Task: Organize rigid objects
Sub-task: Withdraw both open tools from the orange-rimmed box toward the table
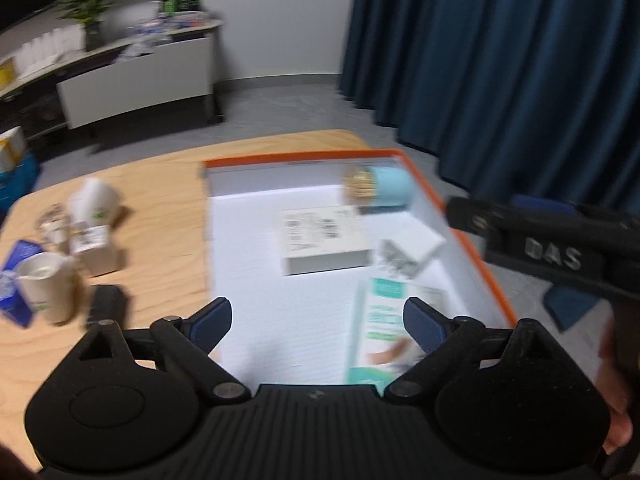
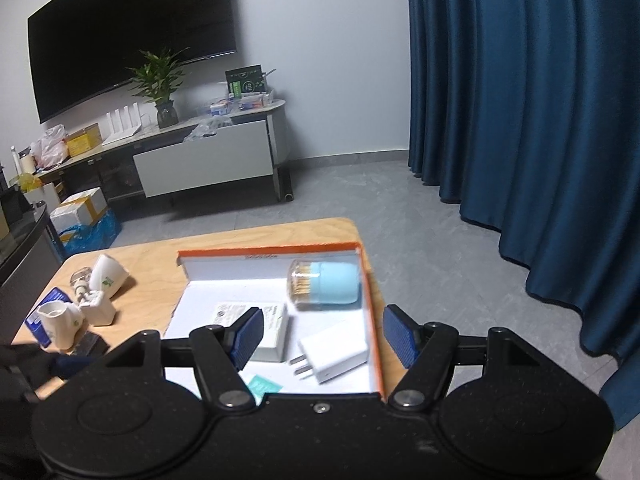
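An orange-rimmed white box (image 1: 472, 248) (image 2: 372, 320) sits on the wooden table (image 1: 160, 200) (image 2: 160, 256). In it lie a light-blue toothpick jar (image 1: 380, 190) (image 2: 324, 285), a flat white carton (image 1: 320, 240) (image 2: 272, 328), a white plug charger (image 1: 412, 250) (image 2: 332, 352) and a teal-printed packet (image 1: 380, 328) (image 2: 262, 385). My left gripper (image 1: 318, 326) is open and empty above the box's near part. My right gripper (image 2: 324, 336) is open and empty over the charger; its body shows at the right of the left wrist view (image 1: 560, 252).
Left of the box lie white cups (image 1: 48, 284) (image 2: 60, 320), a small white carton (image 1: 94, 248) (image 2: 98, 310), a blue packet (image 1: 16, 276) (image 2: 46, 308) and a black item (image 1: 106, 304) (image 2: 92, 346). A TV cabinet (image 2: 200, 156) stands behind; blue curtains (image 2: 520, 120) hang right.
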A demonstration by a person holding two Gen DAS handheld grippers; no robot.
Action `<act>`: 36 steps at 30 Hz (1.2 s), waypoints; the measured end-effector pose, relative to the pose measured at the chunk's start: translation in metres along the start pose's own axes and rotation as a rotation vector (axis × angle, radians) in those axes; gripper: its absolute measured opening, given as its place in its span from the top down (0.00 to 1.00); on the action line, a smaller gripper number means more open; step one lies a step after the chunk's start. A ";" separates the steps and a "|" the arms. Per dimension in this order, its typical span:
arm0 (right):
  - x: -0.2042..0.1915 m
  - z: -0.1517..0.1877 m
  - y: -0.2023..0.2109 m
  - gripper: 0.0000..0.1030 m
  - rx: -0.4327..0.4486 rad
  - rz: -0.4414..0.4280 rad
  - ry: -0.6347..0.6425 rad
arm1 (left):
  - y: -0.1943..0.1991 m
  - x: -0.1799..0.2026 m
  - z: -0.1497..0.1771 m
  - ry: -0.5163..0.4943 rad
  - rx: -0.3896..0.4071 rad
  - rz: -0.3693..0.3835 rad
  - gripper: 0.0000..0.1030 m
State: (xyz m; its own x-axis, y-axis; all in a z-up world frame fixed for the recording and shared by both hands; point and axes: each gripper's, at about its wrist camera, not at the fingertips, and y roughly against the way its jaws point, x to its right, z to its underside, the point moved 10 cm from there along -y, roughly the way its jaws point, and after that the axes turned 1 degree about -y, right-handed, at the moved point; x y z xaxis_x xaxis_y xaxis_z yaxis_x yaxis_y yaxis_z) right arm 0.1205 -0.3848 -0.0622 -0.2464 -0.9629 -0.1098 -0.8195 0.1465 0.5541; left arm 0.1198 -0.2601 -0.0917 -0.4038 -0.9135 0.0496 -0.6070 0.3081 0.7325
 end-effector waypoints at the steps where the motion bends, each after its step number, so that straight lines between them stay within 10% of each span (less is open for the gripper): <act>1: -0.003 0.001 0.001 0.21 -0.003 -0.001 0.000 | 0.003 -0.007 0.000 0.010 0.002 -0.015 0.07; 36: -0.171 0.044 0.001 0.19 -0.102 -0.228 0.184 | 0.066 -0.165 0.040 0.227 0.032 -0.257 0.04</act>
State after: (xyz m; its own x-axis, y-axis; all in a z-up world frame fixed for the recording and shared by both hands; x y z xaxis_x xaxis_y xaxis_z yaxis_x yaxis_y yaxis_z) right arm 0.1388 -0.2099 -0.0796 0.0431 -0.9946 -0.0945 -0.7842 -0.0923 0.6136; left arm 0.1192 -0.0785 -0.0786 -0.0745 -0.9970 0.0193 -0.6920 0.0656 0.7189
